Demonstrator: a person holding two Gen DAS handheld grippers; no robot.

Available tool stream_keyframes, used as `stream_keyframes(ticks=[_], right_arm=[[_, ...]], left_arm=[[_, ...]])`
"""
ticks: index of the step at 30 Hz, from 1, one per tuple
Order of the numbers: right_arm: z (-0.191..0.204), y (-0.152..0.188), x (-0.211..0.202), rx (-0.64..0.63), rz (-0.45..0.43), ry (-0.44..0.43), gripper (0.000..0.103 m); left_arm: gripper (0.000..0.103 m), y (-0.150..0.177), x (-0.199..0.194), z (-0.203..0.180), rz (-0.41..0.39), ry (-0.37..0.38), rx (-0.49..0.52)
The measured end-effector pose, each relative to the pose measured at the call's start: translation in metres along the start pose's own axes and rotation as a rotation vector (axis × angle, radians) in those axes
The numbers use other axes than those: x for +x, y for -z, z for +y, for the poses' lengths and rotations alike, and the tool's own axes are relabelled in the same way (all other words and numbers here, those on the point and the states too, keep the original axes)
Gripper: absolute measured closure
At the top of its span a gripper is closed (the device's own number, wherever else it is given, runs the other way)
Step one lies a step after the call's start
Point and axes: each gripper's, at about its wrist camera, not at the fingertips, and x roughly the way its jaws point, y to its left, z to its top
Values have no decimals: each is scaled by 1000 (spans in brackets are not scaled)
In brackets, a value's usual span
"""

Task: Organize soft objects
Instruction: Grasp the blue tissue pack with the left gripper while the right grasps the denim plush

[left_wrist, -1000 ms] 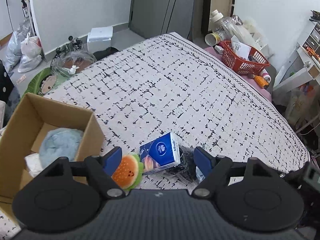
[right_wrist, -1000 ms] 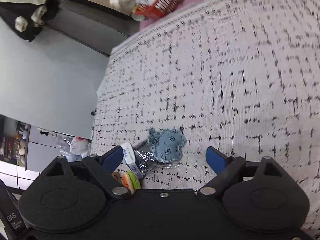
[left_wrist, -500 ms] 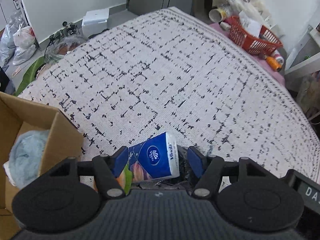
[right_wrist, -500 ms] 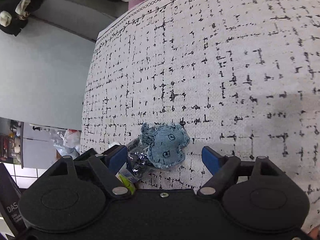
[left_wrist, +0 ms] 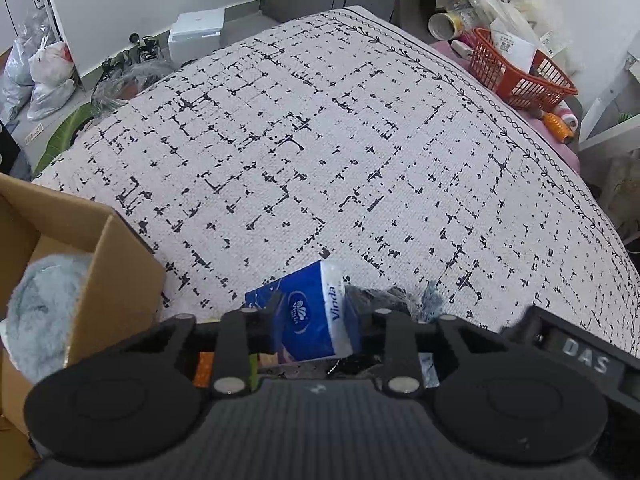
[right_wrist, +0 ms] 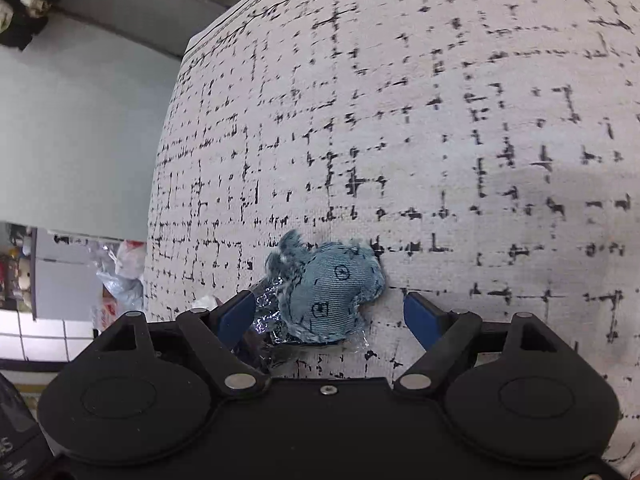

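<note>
While the left gripper (left_wrist: 316, 330) clamps the tissue pack (left_wrist: 314, 320), the right gripper (right_wrist: 328, 308) stands spread around the denim toy (right_wrist: 332, 292).

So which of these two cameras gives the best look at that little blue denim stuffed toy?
The right wrist view: the denim toy lies whole on the patterned cloth, between the open fingers of the right gripper, its stitched marks clear. The left wrist view shows only a frayed blue corner past the tissue pack that the left gripper pinches.

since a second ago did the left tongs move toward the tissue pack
Yes: the left tongs advanced and closed around the tissue pack, nearer the cardboard box.
</note>
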Motion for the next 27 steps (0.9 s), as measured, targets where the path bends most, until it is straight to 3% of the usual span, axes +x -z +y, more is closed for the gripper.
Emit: stream_keyframes(ticks=[2,5,9,17,27], right_arm=[[1,0,3,-14,-3,16,27],[5,0,7,-64,5,30,66],[0,-1,1,-60,6,1,77],[5,2,-33,-51,-53,-101,77],[24,18,-69,-123,-120,-138,77]], left_arm=[[77,0,-3,3,-3,6,-7],[81,0,-9,8,-9,13,-13],[83,4,-17,15,-12,37,-36],[83,10,-52,30,-92,84,-73],[83,21,-100,49,-175,109,-100]])
